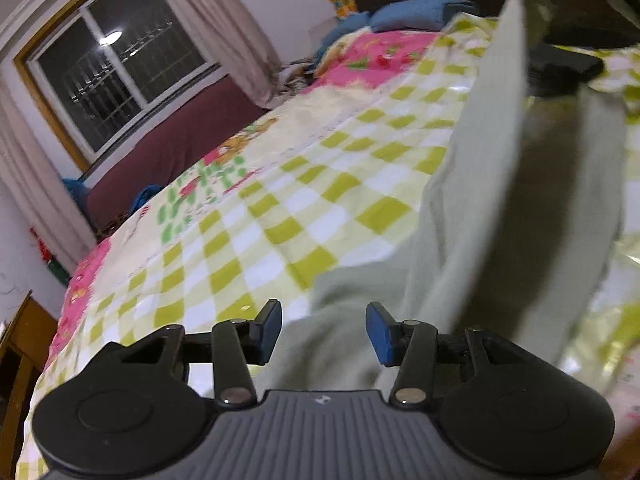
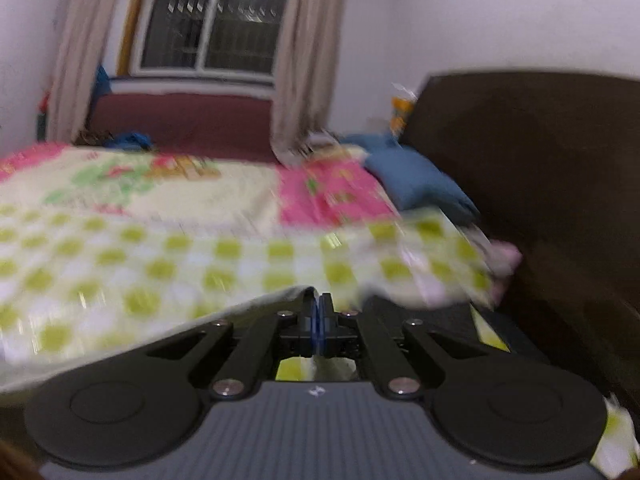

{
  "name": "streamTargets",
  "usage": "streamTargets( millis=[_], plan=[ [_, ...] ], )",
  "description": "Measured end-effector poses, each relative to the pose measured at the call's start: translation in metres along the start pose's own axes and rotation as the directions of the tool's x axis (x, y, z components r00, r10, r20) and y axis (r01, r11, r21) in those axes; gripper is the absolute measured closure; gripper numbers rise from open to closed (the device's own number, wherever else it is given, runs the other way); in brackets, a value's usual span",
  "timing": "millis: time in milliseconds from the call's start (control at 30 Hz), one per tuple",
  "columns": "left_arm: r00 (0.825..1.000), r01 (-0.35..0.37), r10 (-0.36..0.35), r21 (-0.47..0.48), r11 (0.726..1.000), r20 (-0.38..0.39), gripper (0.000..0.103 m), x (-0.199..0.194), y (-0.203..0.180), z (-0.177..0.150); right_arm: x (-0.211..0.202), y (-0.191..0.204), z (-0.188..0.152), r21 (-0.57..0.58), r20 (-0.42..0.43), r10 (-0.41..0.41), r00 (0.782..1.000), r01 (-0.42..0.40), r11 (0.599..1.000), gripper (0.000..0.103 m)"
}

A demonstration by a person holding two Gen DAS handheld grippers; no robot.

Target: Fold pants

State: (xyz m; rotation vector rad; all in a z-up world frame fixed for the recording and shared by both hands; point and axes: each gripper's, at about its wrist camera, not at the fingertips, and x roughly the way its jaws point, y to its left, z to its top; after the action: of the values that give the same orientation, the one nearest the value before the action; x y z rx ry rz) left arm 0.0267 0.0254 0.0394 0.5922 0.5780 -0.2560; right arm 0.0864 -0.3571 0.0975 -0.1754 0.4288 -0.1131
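Observation:
Pale grey-green pants (image 1: 472,216) lie on the bed. One part is pulled up into a taut sheet toward the upper right. In the left wrist view my left gripper (image 1: 326,334) stands open just above the near end of the pants, and its blue pads press on nothing. A dark shape (image 1: 560,68) at the top of the lifted cloth looks like the other gripper. In the blurred right wrist view my right gripper (image 2: 319,328) is shut, with the thin edge of the pants (image 2: 248,306) pinched between its pads and trailing off to the left.
The bed carries a yellow-green checked quilt (image 1: 280,216) with pink patches. A blue pillow (image 2: 416,184) lies by the dark headboard (image 2: 540,168). Beyond the bed are a maroon bench (image 2: 180,120), a curtained window (image 2: 208,20), and wooden furniture (image 1: 24,344) at the left edge.

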Motion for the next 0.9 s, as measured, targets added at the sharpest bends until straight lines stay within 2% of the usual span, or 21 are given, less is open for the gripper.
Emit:
streamTargets(
  millis=[67,200,300,433,533,600,667,733,800,867,900],
  plan=[
    [1.000,0.018,-0.017,0.025,1.000,-0.020,0.041,0.002,-0.013,-0.001,-0.001,-0.011,-0.038,-0.009,-0.081,-0.046,0.996,0.045,0.999,0.102],
    [0.997,0.061,-0.057,0.092,0.994,-0.048,0.041,0.009,-0.043,0.002,0.015,-0.023,-0.093,0.015,-0.228,-0.063,0.972,0.068,0.998,0.102],
    [0.997,0.068,-0.061,0.154,0.986,-0.049,0.041,0.007,-0.062,0.005,0.010,-0.023,-0.107,0.055,-0.228,-0.058,0.972,0.072,0.996,0.100],
    [0.995,0.094,-0.085,0.177,0.980,-0.059,0.041,0.006,-0.073,0.008,0.007,-0.031,-0.106,0.095,-0.203,-0.051,0.978,0.072,0.993,0.100],
    [0.994,0.101,-0.091,0.189,0.977,-0.061,0.041,0.007,-0.078,0.009,0.001,-0.039,-0.111,0.111,-0.214,-0.065,0.975,0.091,0.990,0.093],
    [0.993,0.110,-0.101,0.185,0.977,-0.060,0.041,0.007,-0.080,0.010,-0.004,-0.044,-0.117,0.130,-0.239,-0.073,0.968,0.106,0.986,0.076],
    [0.992,0.115,-0.105,0.186,0.976,-0.063,0.041,0.008,-0.081,0.009,-0.011,-0.052,-0.120,0.186,-0.249,-0.065,0.966,0.113,0.976,0.072],
    [0.992,0.120,-0.109,0.187,0.975,-0.069,0.041,0.009,-0.082,0.009,-0.017,-0.066,-0.124,0.302,-0.266,-0.032,0.963,0.115,0.946,0.072],
    [0.991,0.123,-0.112,0.187,0.975,-0.073,0.041,0.011,-0.082,0.008,-0.025,-0.080,-0.128,0.432,-0.275,0.004,0.961,0.120,0.894,0.072],
    [0.991,0.124,-0.112,0.187,0.974,-0.073,0.041,0.010,-0.083,0.007,-0.029,-0.095,-0.135,0.575,-0.275,0.066,0.959,0.110,0.811,0.072],
    [0.991,0.123,-0.111,0.187,0.975,-0.072,0.041,0.010,-0.083,0.008,-0.032,-0.101,-0.140,0.646,-0.267,0.094,0.959,0.106,0.756,0.070]
  ],
)
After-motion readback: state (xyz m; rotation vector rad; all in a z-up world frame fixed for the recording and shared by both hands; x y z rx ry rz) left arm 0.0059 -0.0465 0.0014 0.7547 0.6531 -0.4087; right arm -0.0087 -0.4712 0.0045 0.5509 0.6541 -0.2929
